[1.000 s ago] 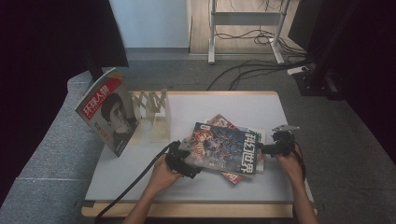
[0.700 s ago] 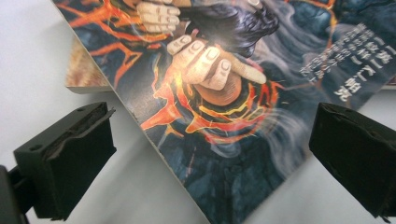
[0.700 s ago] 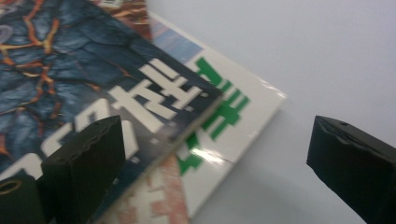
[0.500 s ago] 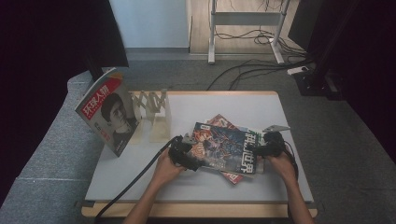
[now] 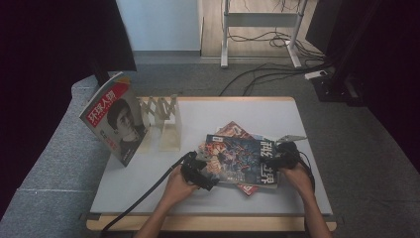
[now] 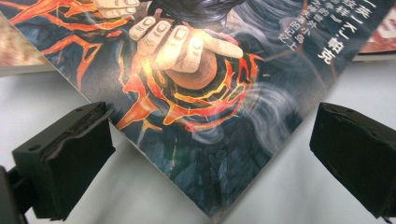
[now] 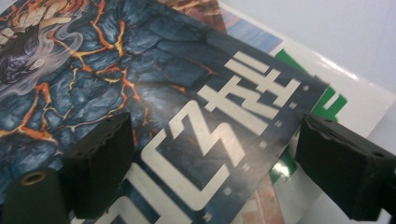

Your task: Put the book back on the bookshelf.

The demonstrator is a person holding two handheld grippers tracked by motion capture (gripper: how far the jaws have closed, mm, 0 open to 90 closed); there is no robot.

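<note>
Both claws have crept inward over the top magazine (image 5: 241,159) – left claw (image 6: 210,163) & right claw (image 7: 210,172) agape, nothing pinched – square up w/ edges before clamping

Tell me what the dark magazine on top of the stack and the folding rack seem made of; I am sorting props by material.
The dark magazine: glossy coated paper, judging by the sheen on its thin, printed cover. The folding rack: probably pale unfinished wood, given its matte, light-tan slats; plastic cannot be ruled out.
</note>
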